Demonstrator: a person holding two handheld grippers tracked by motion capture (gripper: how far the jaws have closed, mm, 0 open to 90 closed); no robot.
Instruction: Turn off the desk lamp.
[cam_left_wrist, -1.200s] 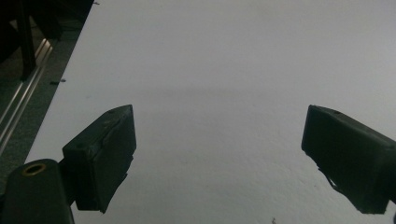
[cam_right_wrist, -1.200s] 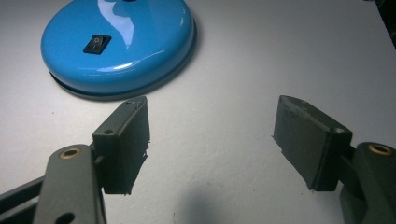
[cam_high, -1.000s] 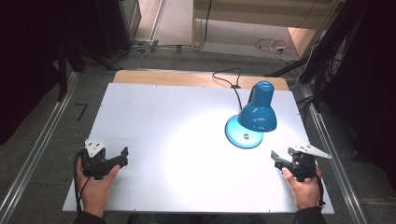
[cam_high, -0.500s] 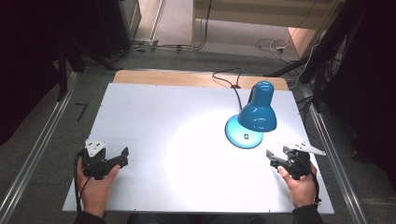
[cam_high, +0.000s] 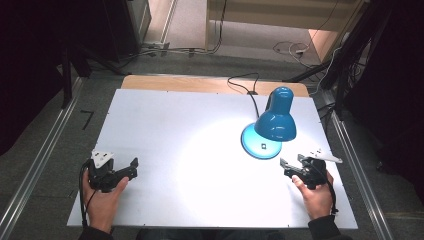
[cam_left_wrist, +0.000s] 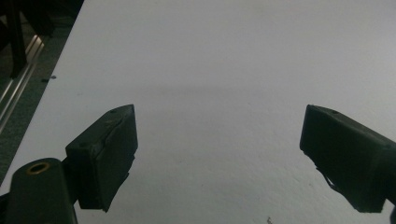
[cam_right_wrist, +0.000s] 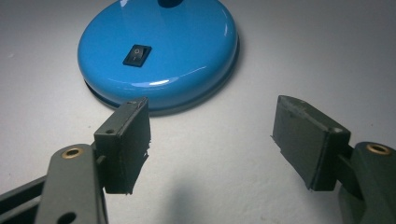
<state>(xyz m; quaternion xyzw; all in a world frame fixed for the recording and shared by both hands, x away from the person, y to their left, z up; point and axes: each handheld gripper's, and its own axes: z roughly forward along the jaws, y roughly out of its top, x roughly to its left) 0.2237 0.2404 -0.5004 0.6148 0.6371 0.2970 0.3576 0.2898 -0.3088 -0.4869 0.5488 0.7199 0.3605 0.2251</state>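
One wide white table (cam_high: 165, 125) carries everything; its far rim is a strip of bare wood, and its near edge is cut off at the bottom of the high view along with the person's forearms. In the right gripper view the blue lamp (cam_high: 272, 125) loses its shade and neck past the top edge, leaving the round glossy base (cam_right_wrist: 159, 51) with a black rocker switch (cam_right_wrist: 137, 54) at about 10 o'clock on it. From above, the lamp stands at roughly 2 o'clock on the table, shade tilted down over the base, a black cord (cam_high: 245, 87) running off the far edge. Open tabletop spreads from 7 to 12 o'clock. The right gripper (cam_high: 292, 165) sits just beside the base at 5 o'clock, jaws wide and bare. The left gripper (cam_high: 131, 167) rests at 8 o'clock, jaws wide, nothing between.
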